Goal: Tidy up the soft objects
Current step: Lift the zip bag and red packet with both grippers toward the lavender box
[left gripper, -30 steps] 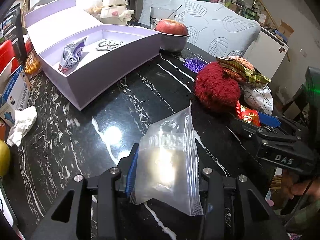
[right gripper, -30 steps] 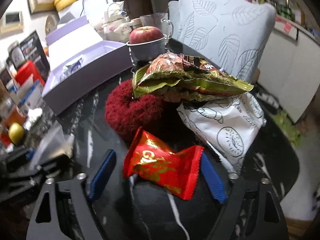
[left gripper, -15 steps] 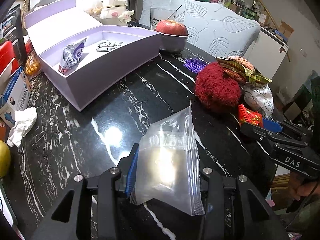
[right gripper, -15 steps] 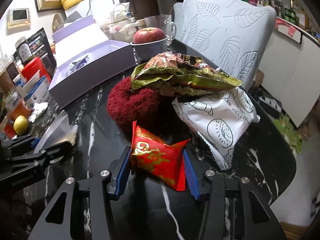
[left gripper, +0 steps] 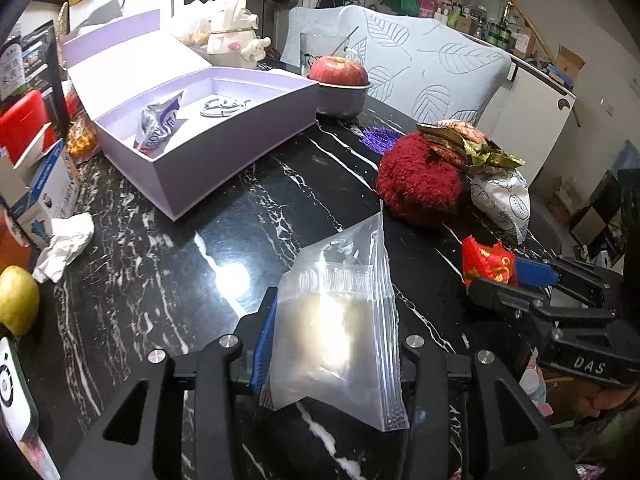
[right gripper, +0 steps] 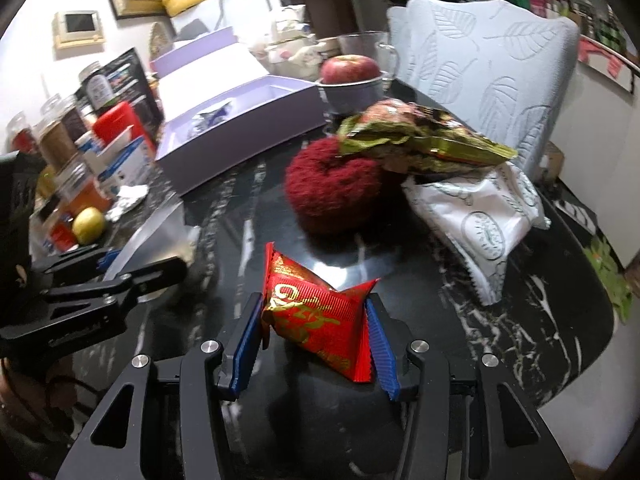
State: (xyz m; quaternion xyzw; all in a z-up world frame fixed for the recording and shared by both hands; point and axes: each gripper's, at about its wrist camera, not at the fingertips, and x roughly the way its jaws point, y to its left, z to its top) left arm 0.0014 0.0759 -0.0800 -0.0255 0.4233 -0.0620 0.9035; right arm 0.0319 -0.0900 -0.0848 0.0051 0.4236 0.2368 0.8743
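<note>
Lifted since, red packet (right gripper: 316, 316) lies apparently crosswise in right jaws.

On the table (left gripper: 168, 280), toward the far left corner: an open box (left gripper: 224, 148), with a snack packet (left gripper: 158, 124) and a coiled cable (left gripper: 224, 106) inside. Just behind the box's right end, at the far edge: a bowl (left gripper: 342, 98) with an apple (left gripper: 339, 72) in it. Near the right edge: a fuzzy ball (left gripper: 416, 184), a crumpled wrapper (left gripper: 464, 144) on top, a pouch (left gripper: 504, 200) just to its right. Along the left edge: a carton (left gripper: 44, 196), a crumpled tissue (left gripper: 64, 244) before it, a fruit (left gripper: 16, 300) nearer still. Toward the near edge, centre: a zip bag (left gripper: 344, 320); to its right, in front of the ball, a foil sachet (right gripper: 316, 312).
</note>
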